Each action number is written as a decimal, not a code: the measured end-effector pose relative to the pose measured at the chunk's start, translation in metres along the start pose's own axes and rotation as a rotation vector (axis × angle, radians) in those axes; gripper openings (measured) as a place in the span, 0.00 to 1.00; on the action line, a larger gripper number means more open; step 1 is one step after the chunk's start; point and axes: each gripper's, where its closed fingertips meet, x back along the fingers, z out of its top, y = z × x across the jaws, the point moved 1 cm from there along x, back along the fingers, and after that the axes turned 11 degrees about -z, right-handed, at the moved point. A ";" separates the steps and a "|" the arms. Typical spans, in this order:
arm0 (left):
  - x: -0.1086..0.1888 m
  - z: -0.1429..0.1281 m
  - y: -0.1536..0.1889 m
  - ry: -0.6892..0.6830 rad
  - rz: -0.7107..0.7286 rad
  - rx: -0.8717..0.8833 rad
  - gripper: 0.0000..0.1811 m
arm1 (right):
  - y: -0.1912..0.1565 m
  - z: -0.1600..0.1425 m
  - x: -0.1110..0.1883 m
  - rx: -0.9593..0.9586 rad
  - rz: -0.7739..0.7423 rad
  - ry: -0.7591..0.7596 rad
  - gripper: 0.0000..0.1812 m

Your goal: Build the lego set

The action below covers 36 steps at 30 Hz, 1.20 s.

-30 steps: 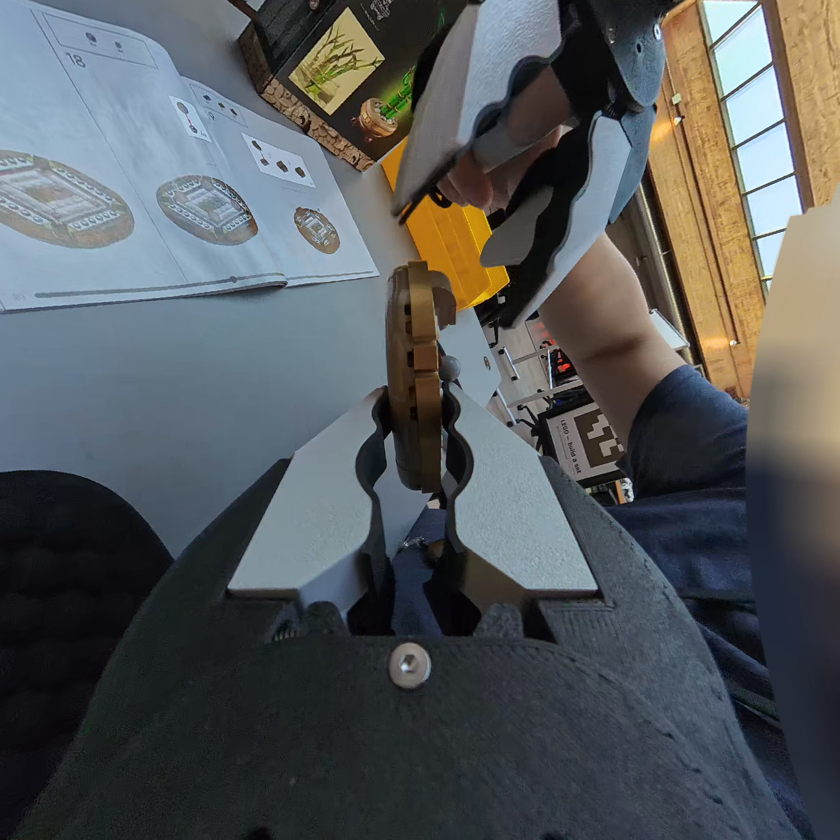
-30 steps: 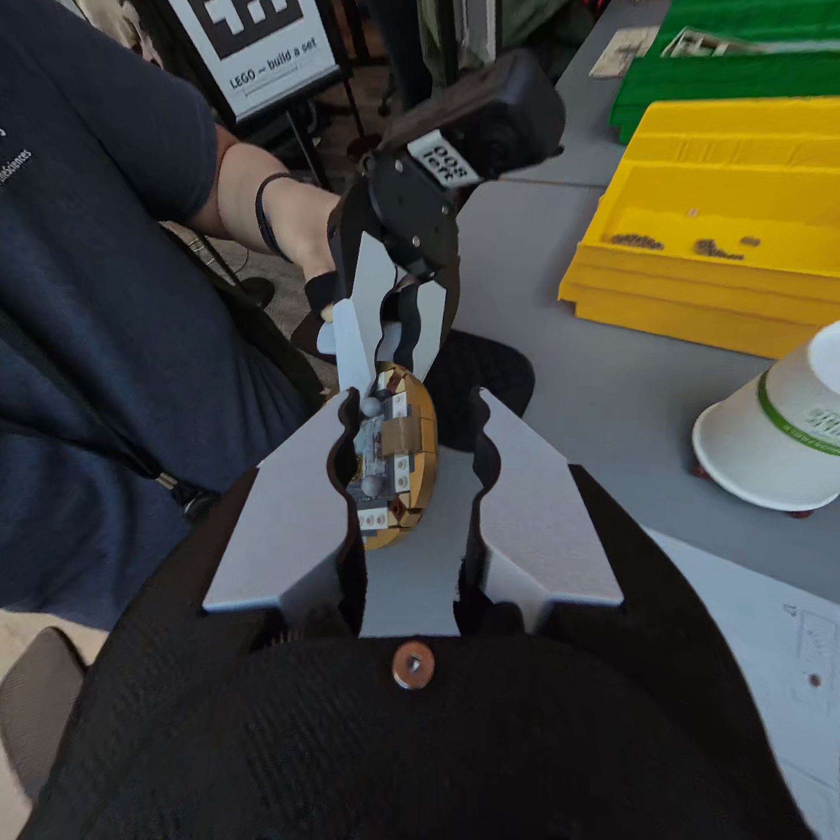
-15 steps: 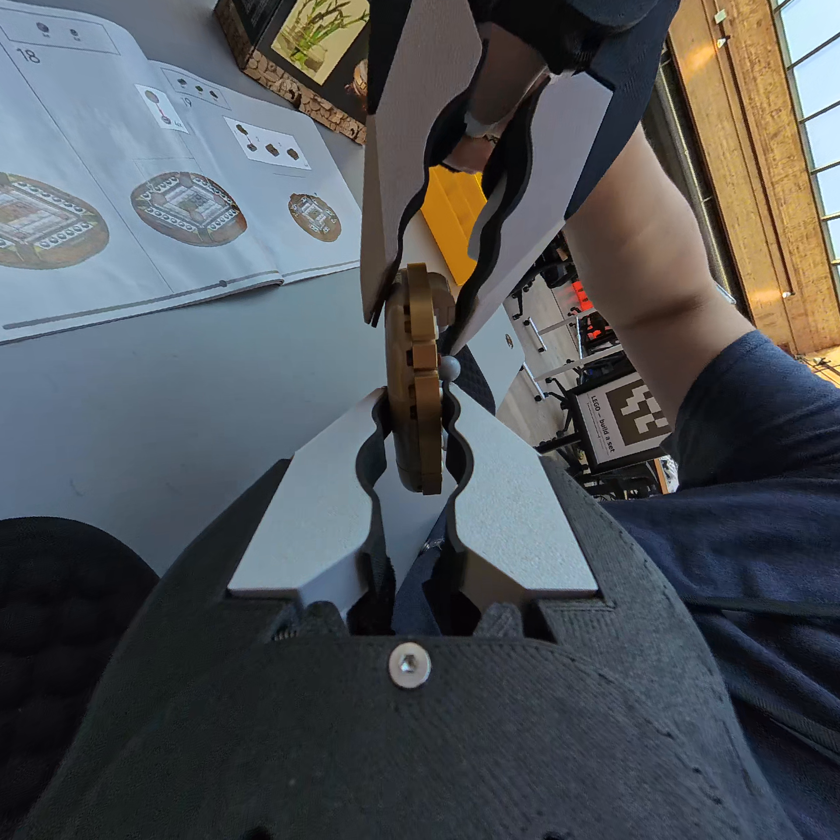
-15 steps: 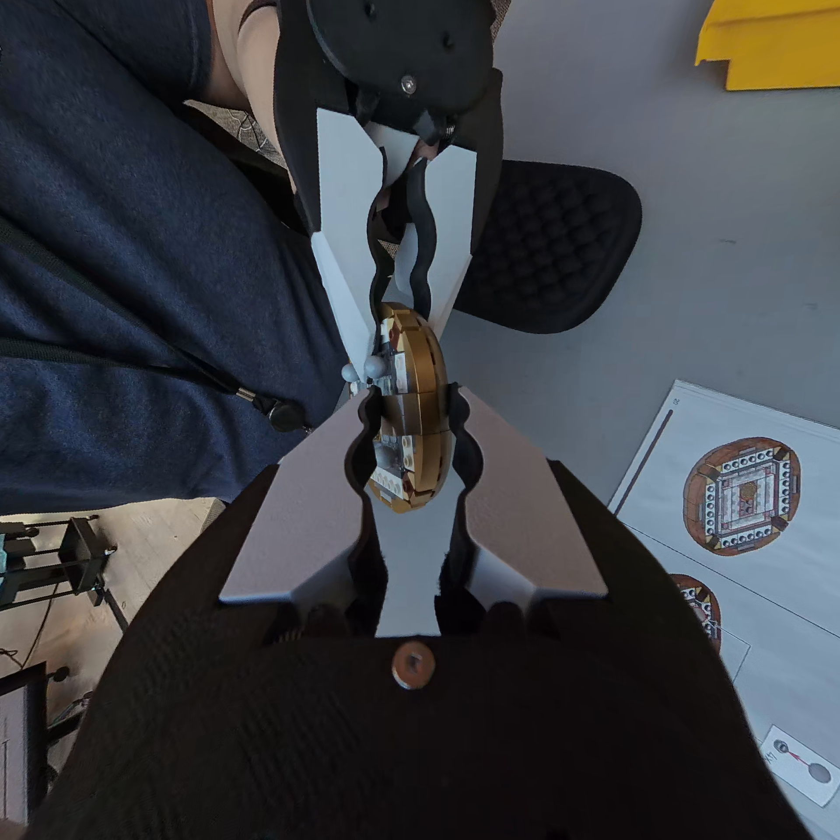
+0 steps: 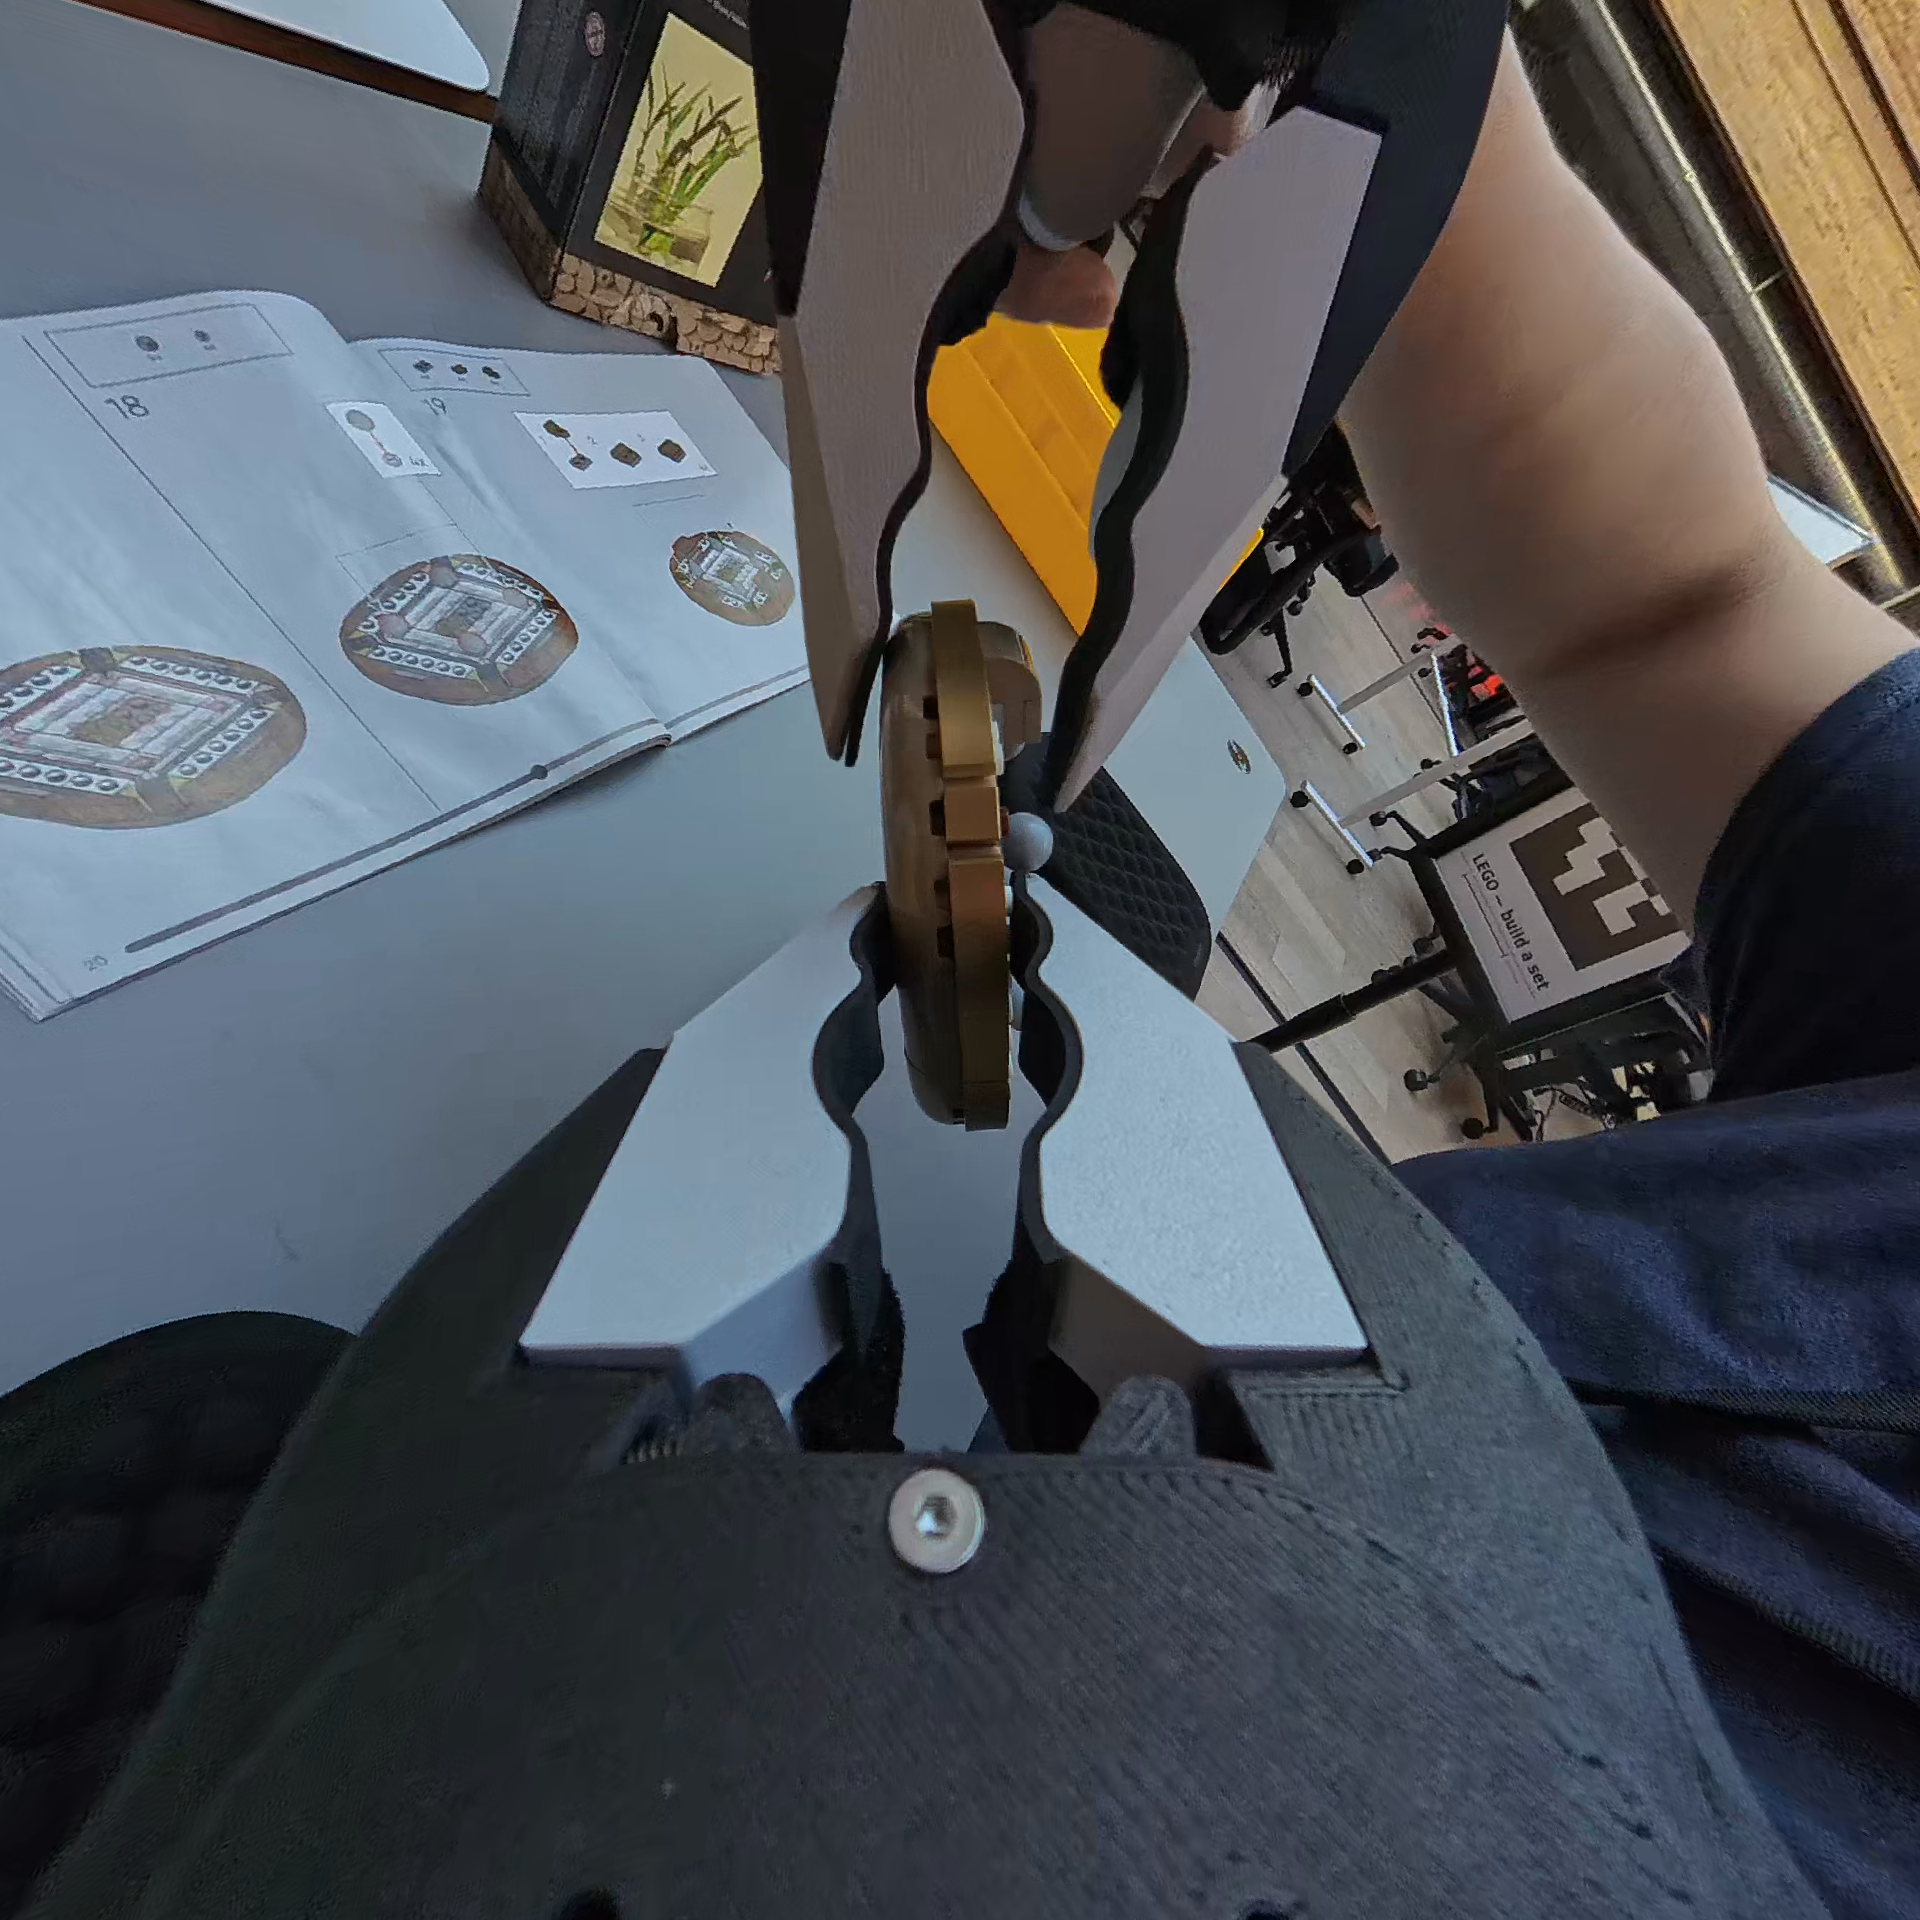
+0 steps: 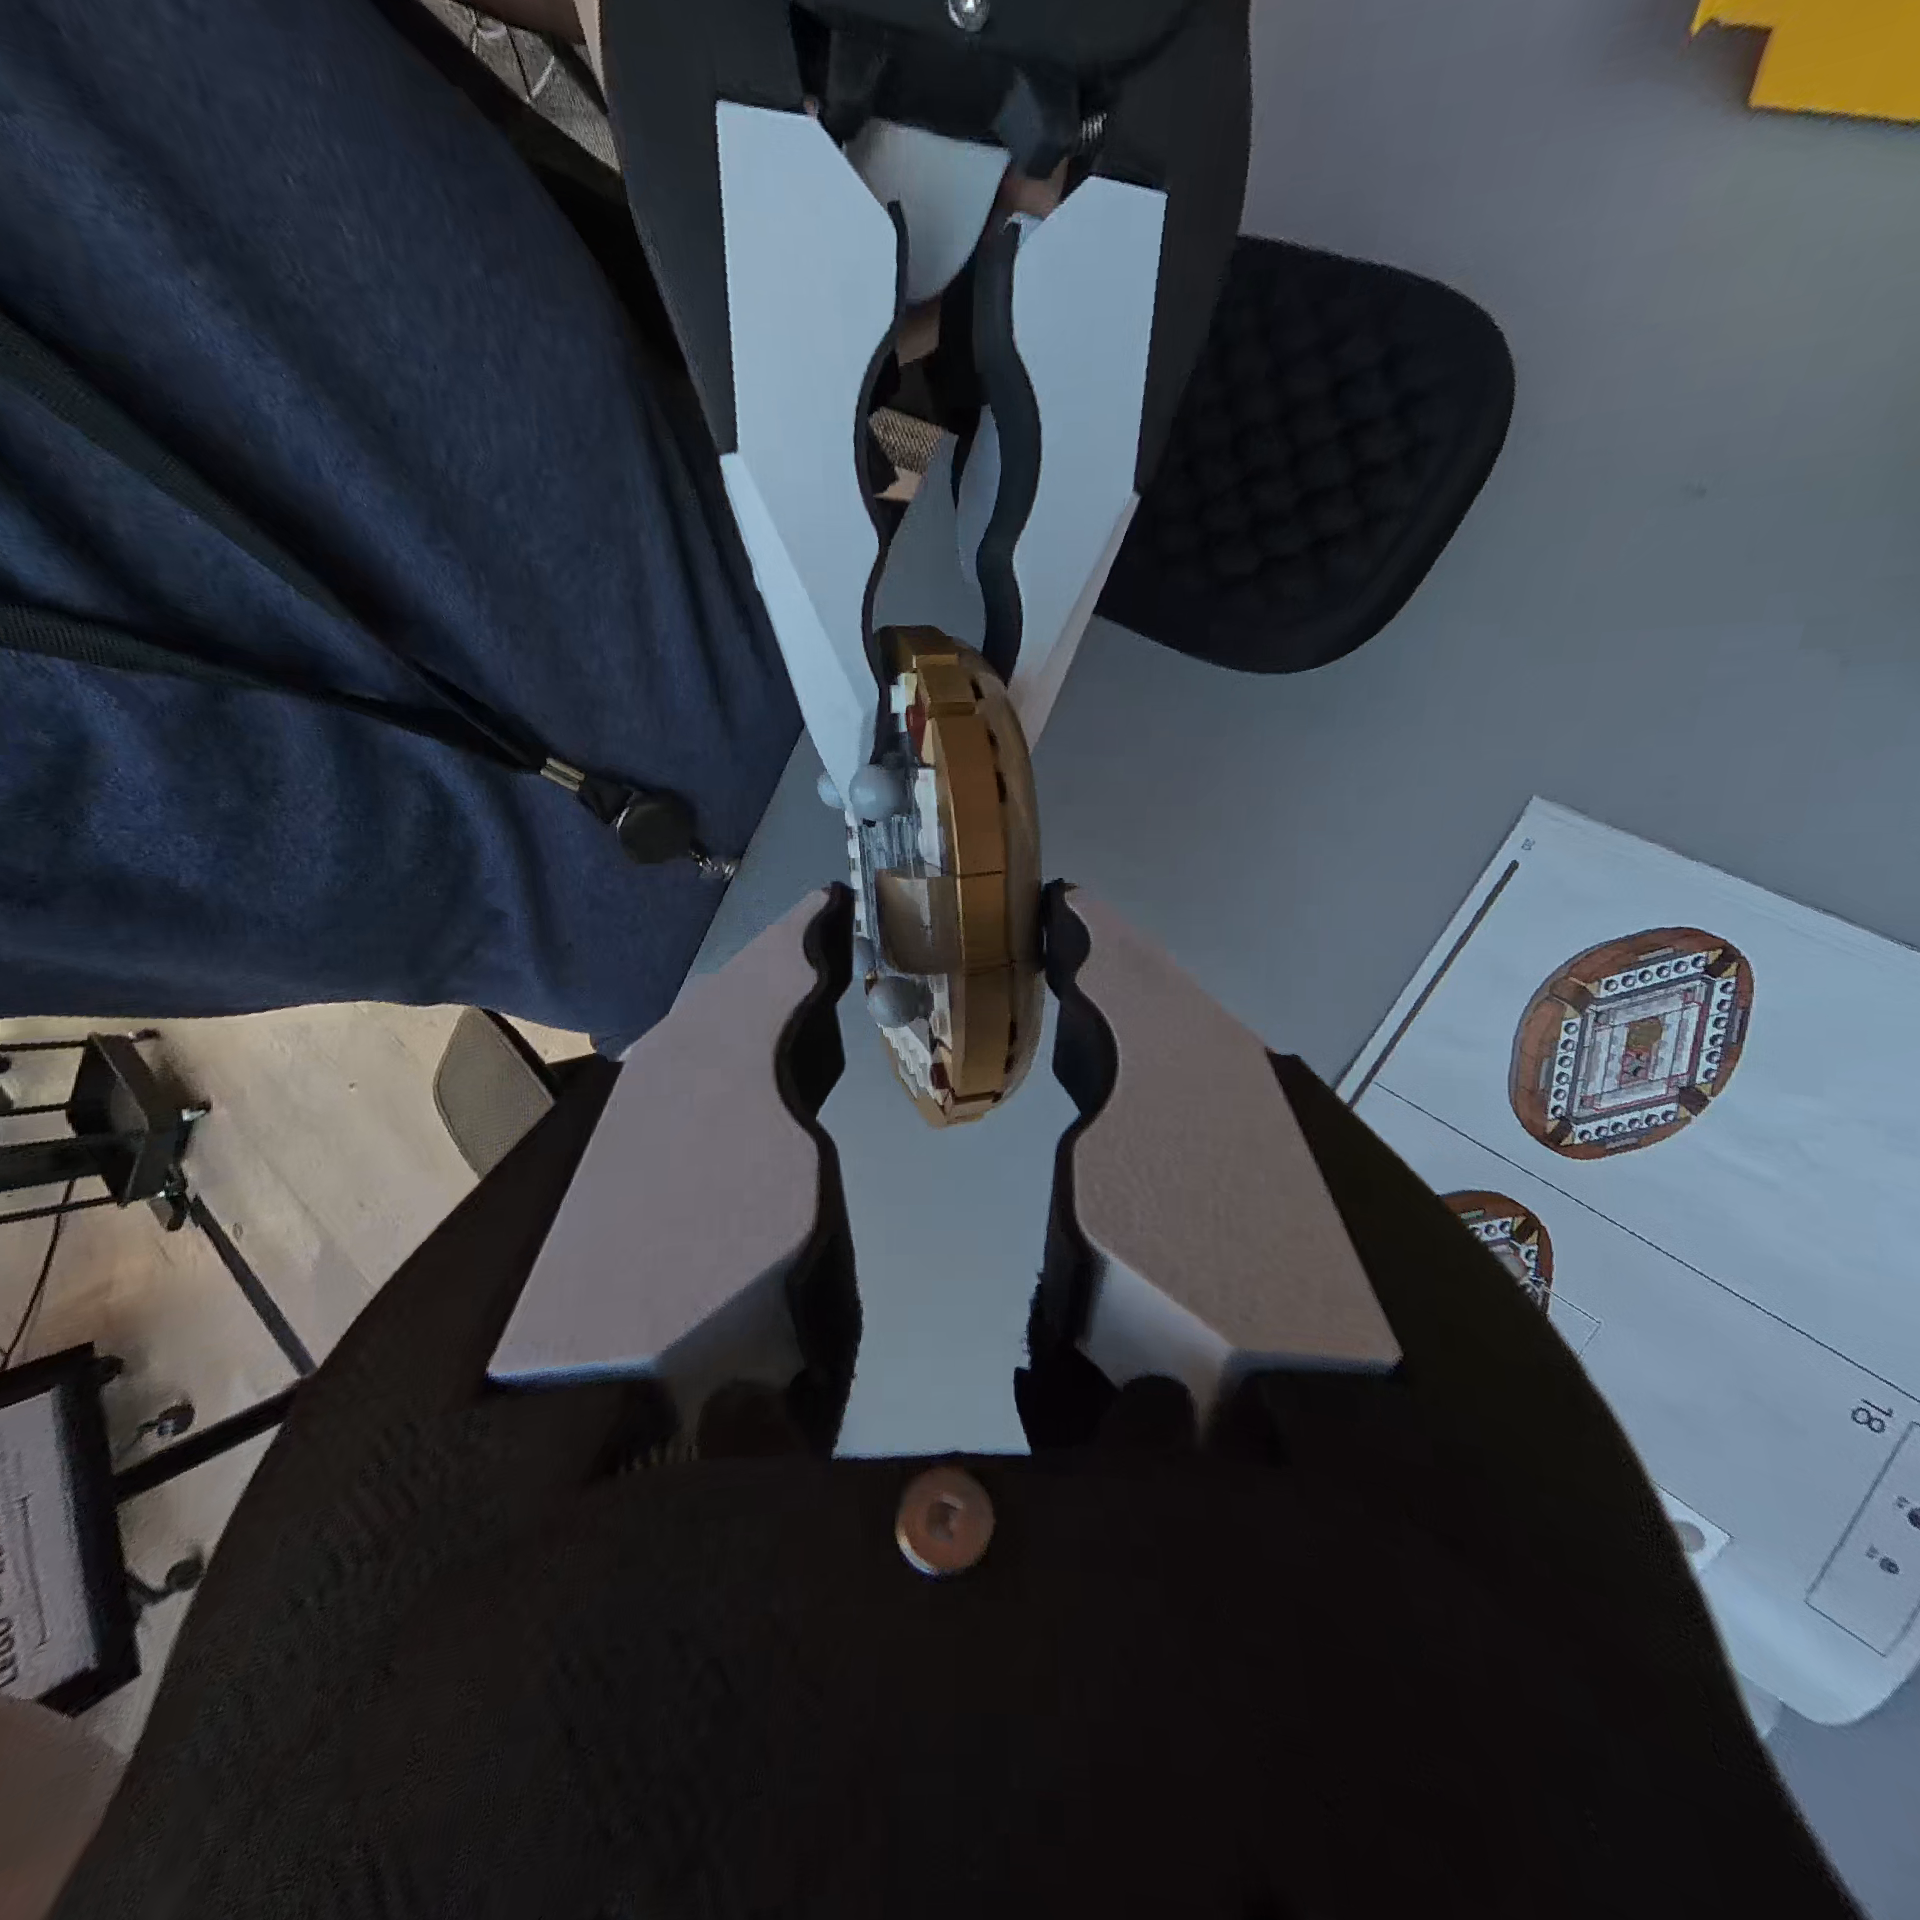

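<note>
Your left gripper pinches the round gold lego disc on edge between its jaws, holding it up above the grey counter. Your right gripper faces it from the far side with its jaws straddling the opposite rim of the same disc; one jaw touches the gold face, but whether the studded side is pressed too is hard to tell. The open instruction booklet lies flat on the counter beside a yellow tray, with a black mat near the counter's edge.
</note>
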 end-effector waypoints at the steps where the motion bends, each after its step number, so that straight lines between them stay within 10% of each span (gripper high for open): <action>1: 0.000 0.000 0.001 0.002 -0.009 0.006 0.11 | -0.001 0.001 0.000 -0.009 0.014 -0.015 0.20; 36: -0.016 -0.005 0.000 -0.019 -0.077 0.067 0.11 | -0.005 -0.015 0.013 -0.166 0.186 -0.043 0.26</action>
